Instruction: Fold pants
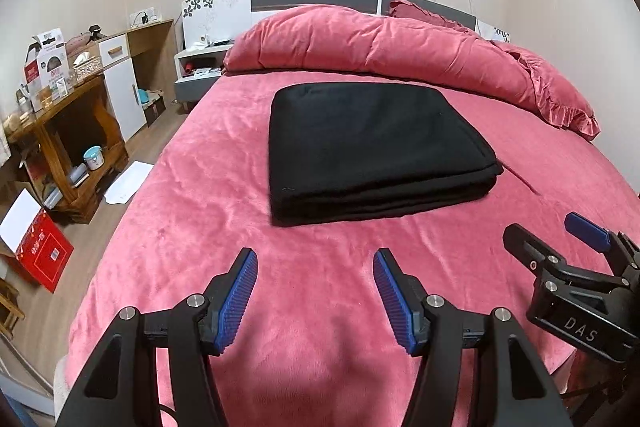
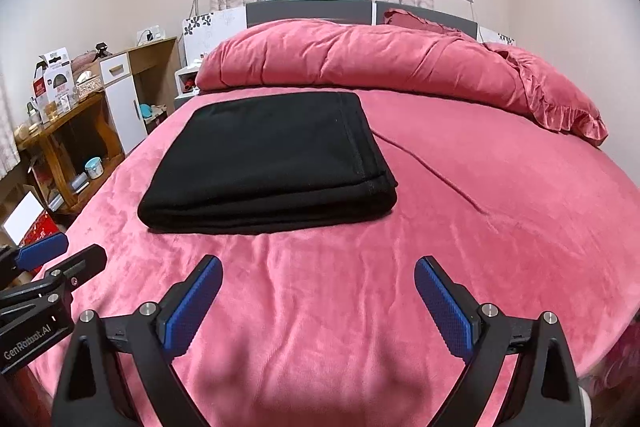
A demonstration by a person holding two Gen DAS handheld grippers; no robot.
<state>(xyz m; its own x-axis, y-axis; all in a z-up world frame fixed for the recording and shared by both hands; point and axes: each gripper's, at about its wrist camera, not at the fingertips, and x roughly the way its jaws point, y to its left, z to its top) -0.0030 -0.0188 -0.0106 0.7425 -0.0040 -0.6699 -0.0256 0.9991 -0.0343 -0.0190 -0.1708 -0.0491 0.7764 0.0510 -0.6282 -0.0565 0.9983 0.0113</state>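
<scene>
The black pants (image 1: 372, 151) lie folded into a thick flat rectangle on the pink bed (image 1: 192, 211); they also show in the right wrist view (image 2: 268, 163). My left gripper (image 1: 315, 259) is open and empty, hovering above the bed in front of the pants, apart from them. My right gripper (image 2: 318, 267) is open and empty, also in front of the pants and to their right. The right gripper shows at the right edge of the left wrist view (image 1: 548, 231), and the left gripper at the left edge of the right wrist view (image 2: 68, 253).
A pink duvet (image 1: 376, 43) and frilled pillow (image 1: 560, 95) lie at the head of the bed. A wooden desk (image 1: 68, 131), white cabinet (image 1: 124, 87) and red box (image 1: 44, 255) stand along the left. Papers (image 1: 128, 183) lie on the floor.
</scene>
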